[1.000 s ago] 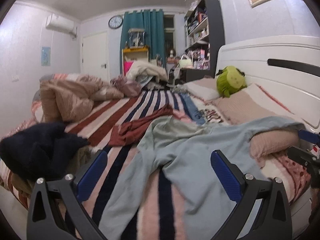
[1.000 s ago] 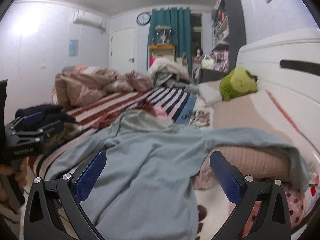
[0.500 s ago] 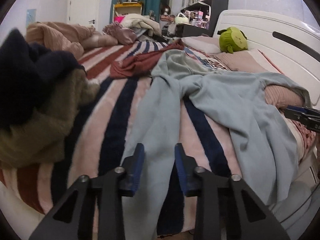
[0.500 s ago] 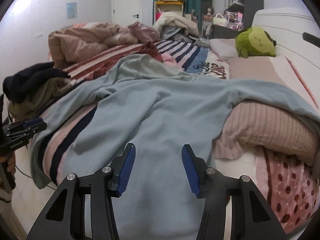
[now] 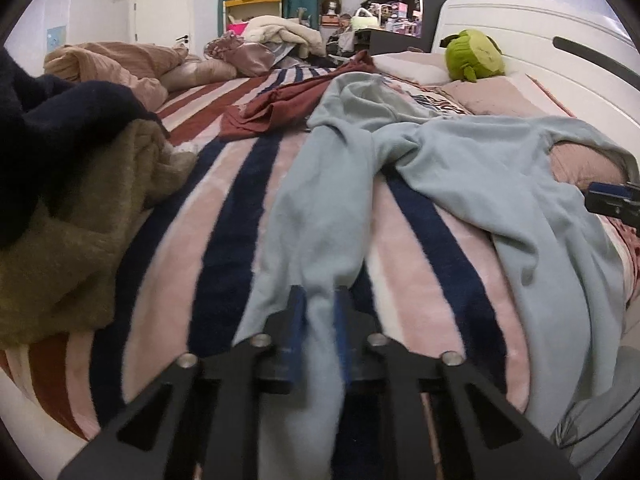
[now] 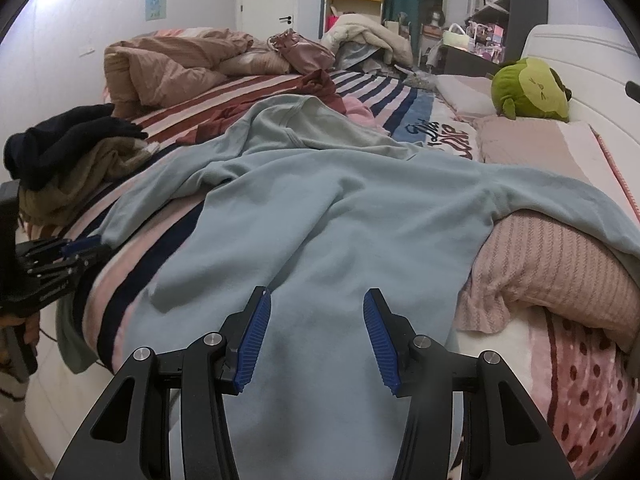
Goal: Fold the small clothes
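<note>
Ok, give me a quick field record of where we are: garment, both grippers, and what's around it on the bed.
garment: light blue sweatshirt, spread unfolded on the striped blanket
left gripper: shut on a sleeve end of the sweatshirt
right gripper: open, over the sweatshirt's lower body
right sleeve side: draped over a pink pillow
nearby: maroon garment, dark navy and olive clothes pile, green plush toy
fold state: not started

Sweatshirt (image 6: 340, 208) spread on striped blanket (image 5: 224, 216); clothes pile (image 6: 68, 148) left, pillow (image 6: 560, 272) right, plush toy (image 6: 528, 90) behind.
</note>
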`<move>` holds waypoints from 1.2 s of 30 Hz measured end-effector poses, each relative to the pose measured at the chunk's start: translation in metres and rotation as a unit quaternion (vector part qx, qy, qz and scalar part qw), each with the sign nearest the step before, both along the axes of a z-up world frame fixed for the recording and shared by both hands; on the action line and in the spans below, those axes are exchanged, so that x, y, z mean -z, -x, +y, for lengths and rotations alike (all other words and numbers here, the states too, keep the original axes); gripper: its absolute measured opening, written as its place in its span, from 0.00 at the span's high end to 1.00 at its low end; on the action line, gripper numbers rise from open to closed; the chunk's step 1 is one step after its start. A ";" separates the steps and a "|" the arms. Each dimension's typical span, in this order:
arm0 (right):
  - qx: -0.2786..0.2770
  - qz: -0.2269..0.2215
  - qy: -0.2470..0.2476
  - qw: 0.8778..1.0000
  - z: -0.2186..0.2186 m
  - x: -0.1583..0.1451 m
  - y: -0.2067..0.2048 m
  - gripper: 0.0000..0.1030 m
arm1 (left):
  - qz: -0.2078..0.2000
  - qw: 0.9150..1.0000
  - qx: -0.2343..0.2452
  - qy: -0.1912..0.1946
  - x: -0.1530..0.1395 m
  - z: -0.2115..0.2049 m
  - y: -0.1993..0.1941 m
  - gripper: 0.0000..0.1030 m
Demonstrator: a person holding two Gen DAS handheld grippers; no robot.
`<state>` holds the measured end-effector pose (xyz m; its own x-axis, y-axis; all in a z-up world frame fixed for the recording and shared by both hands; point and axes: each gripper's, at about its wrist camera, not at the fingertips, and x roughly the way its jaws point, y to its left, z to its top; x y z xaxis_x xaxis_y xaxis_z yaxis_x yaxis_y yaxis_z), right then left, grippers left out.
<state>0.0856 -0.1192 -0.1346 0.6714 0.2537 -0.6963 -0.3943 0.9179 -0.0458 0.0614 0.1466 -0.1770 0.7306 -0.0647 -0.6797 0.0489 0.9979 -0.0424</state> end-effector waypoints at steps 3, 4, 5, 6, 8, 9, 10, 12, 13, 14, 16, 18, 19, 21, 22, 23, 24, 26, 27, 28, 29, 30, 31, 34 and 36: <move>0.002 -0.002 -0.005 1.000 -0.001 -0.001 0.000 0.57 | -0.018 0.999 -0.004 0.029 -0.012 0.007 0.005 0.95; 0.003 -0.003 -0.009 1.000 -0.002 -0.002 0.000 0.57 | -0.026 0.999 -0.003 0.039 -0.016 0.009 0.007 0.95; 0.004 -0.004 -0.014 1.000 -0.003 -0.004 0.000 0.57 | -0.034 0.998 0.000 0.054 -0.023 0.011 0.009 0.95; 0.004 -0.005 -0.017 1.000 -0.004 -0.005 -0.001 0.57 | -0.041 0.996 0.003 0.073 -0.031 0.014 0.011 0.95; 0.006 -0.007 -0.026 1.000 -0.007 -0.007 0.000 0.57 | -0.053 0.994 0.009 0.093 -0.045 0.013 0.014 0.95; 0.006 -0.009 -0.033 0.999 -0.009 -0.009 0.000 0.57 | -0.057 0.993 0.015 0.104 -0.054 0.011 0.015 0.95; 0.006 -0.011 -0.038 0.999 -0.010 -0.011 0.000 0.57 | -0.061 0.991 0.026 0.119 -0.063 0.007 0.016 0.95; 0.008 -0.018 -0.053 0.998 -0.015 -0.016 0.003 0.57 | -0.074 0.984 0.059 0.154 -0.083 -0.004 0.015 0.95; 0.009 -0.024 -0.063 0.998 -0.018 -0.020 0.005 0.57 | -0.082 0.980 0.073 0.166 -0.093 -0.012 0.014 0.95; 0.010 -0.030 -0.071 0.997 -0.020 -0.024 0.007 0.57 | -0.087 0.977 0.084 0.174 -0.102 -0.019 0.013 0.96; 0.016 -0.047 -0.094 0.994 -0.029 -0.033 0.011 0.56 | -0.099 0.966 0.118 0.209 -0.121 -0.041 0.006 0.97; 0.025 -0.065 -0.120 0.990 -0.041 -0.043 0.018 0.56 | -0.092 0.958 0.145 0.231 -0.130 -0.063 0.000 0.97; 0.030 -0.072 -0.128 0.989 -0.047 -0.046 0.021 0.55 | -0.080 0.954 0.163 0.239 -0.129 -0.081 -0.006 0.97; 0.051 -0.093 -0.146 0.984 -0.065 -0.055 0.029 0.48 | -0.036 0.939 0.196 0.282 -0.113 -0.116 -0.022 0.97; 0.059 -0.098 -0.156 0.981 -0.073 -0.057 0.032 0.48 | -0.011 0.930 0.209 0.301 -0.104 -0.131 -0.030 0.97; 0.068 -0.100 -0.169 0.978 -0.083 -0.059 0.034 0.46 | 0.019 0.921 0.221 0.320 -0.091 -0.146 -0.037 0.97; 0.078 -0.098 -0.188 0.974 -0.096 -0.059 0.036 0.42 | 0.038 0.919 0.223 0.323 -0.081 -0.159 -0.041 0.97; 0.086 -0.086 -0.203 0.972 -0.114 -0.057 0.035 0.39 | 0.050 0.929 0.218 0.295 -0.072 -0.174 -0.040 0.80; 0.086 -0.079 -0.202 0.972 -0.120 -0.054 0.033 0.39 | 0.044 0.932 0.220 0.284 -0.074 -0.174 -0.038 0.73; 0.082 -0.070 -0.195 0.975 -0.125 -0.050 0.031 0.39 | 0.038 0.933 0.221 0.280 -0.076 -0.171 -0.035 0.64; 0.075 -0.058 -0.185 0.978 -0.128 -0.046 0.029 0.39 | 0.031 0.936 0.220 0.274 -0.080 -0.165 -0.035 0.62; 0.062 -0.040 -0.176 0.982 -0.129 -0.040 0.026 0.37 | 0.019 0.940 0.215 0.265 -0.087 -0.155 -0.032 0.62; 0.043 -0.016 -0.173 0.984 -0.128 -0.035 0.023 0.37 | 0.011 0.944 0.208 0.256 -0.088 -0.147 -0.030 0.62; -0.029 0.066 -0.174 0.982 -0.110 -0.020 0.015 0.37 | -0.016 0.963 0.164 0.214 -0.098 -0.111 -0.016 0.61; -0.074 0.112 -0.166 0.977 -0.087 -0.011 0.013 0.38 | -0.024 0.971 0.141 0.190 -0.099 -0.092 -0.011 0.55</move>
<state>0.0730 -0.2059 -0.1241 0.4503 0.5732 -0.6846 -0.4891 0.7998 0.3480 0.0720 0.0543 -0.0784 0.6781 -0.5066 -0.5325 0.3297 0.8571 -0.3958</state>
